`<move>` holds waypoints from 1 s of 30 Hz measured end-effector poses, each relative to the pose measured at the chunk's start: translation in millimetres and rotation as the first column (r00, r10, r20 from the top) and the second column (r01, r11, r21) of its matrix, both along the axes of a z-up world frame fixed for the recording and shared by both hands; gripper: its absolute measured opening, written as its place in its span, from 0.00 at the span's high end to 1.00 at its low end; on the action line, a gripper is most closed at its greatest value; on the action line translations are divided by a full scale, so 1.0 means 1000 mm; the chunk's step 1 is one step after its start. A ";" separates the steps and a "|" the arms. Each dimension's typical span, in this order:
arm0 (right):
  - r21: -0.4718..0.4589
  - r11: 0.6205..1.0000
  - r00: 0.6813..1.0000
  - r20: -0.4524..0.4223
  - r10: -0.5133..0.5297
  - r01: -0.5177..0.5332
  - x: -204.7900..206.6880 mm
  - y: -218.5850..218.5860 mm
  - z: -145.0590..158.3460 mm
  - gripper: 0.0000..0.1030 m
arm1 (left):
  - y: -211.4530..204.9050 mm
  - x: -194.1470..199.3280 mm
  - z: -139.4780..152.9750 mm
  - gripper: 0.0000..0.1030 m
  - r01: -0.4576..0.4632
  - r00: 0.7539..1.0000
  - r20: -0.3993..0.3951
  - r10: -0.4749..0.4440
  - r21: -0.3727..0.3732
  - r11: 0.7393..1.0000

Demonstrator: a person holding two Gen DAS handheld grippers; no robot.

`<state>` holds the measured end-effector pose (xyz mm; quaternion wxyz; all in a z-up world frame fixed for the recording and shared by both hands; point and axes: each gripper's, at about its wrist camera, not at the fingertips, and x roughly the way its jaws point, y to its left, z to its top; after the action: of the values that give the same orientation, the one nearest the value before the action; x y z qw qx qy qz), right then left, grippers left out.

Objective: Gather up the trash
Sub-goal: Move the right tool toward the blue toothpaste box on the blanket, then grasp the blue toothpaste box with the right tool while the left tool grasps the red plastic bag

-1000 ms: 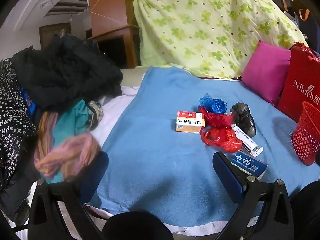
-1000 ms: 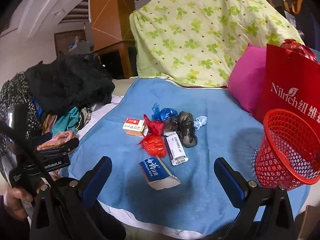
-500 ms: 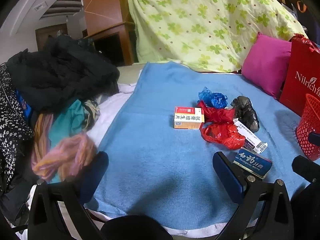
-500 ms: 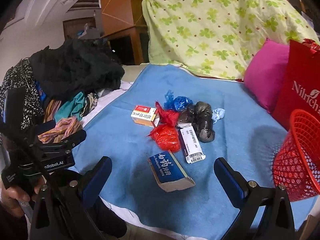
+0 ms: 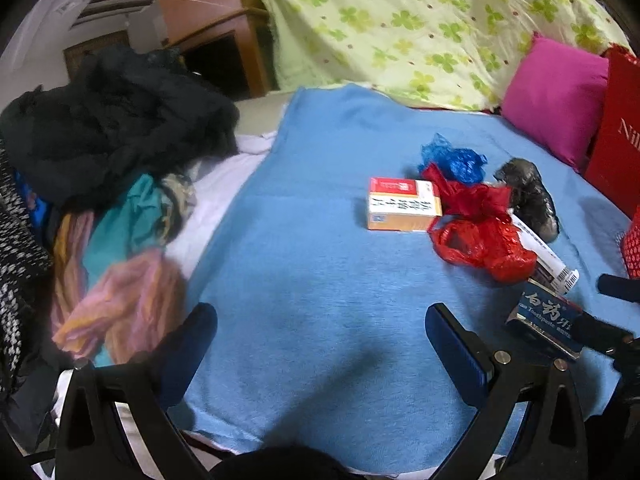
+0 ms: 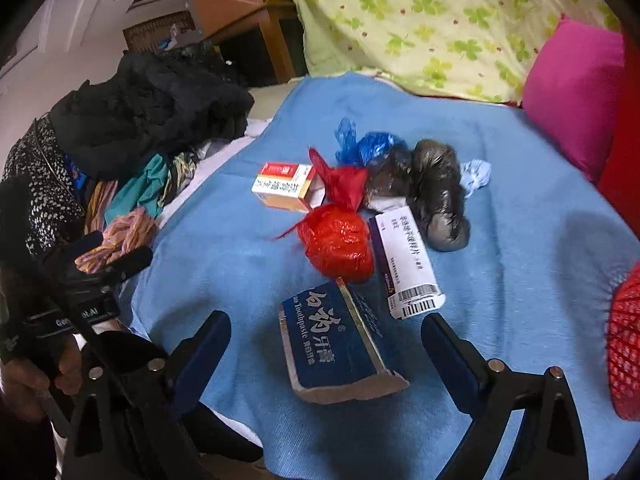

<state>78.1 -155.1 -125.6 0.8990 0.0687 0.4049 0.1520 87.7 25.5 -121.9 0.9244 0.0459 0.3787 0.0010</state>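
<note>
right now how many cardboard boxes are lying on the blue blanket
3. The blue toothpaste box lies nearest, between the right gripper's open jaws. The white barcoded box lies just beyond it. The red-and-orange box is farthest, left of the plastic bags, which may hide more.

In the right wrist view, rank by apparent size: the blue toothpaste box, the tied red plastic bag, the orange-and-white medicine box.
1. Blue toothpaste box, largest, though it lies nearest the camera, so that is partly closeness.
2. Tied red plastic bag.
3. Orange-and-white medicine box, smallest, lying farthest back.
</note>
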 end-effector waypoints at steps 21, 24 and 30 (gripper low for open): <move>0.073 0.997 0.995 -0.098 -0.010 0.018 -0.010 -0.041 -0.035 0.36 | -0.097 0.086 -0.014 0.23 0.256 0.933 -0.194 -0.302 -0.231 0.939; 0.100 0.994 0.994 -0.103 -0.037 0.047 -0.018 -0.060 -0.033 0.36 | -0.115 0.098 -0.025 0.36 0.257 0.915 -0.243 -0.321 -0.261 0.931; 0.171 0.983 0.993 -0.109 -0.052 0.070 -0.026 -0.087 -0.031 0.36 | -0.120 0.102 -0.036 0.56 0.234 0.917 -0.255 -0.308 -0.281 0.931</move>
<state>51.7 -242.4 -156.4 0.8715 0.1673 0.4340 0.1555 189.7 -94.5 -158.3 0.8471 -0.0163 0.4993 -0.1815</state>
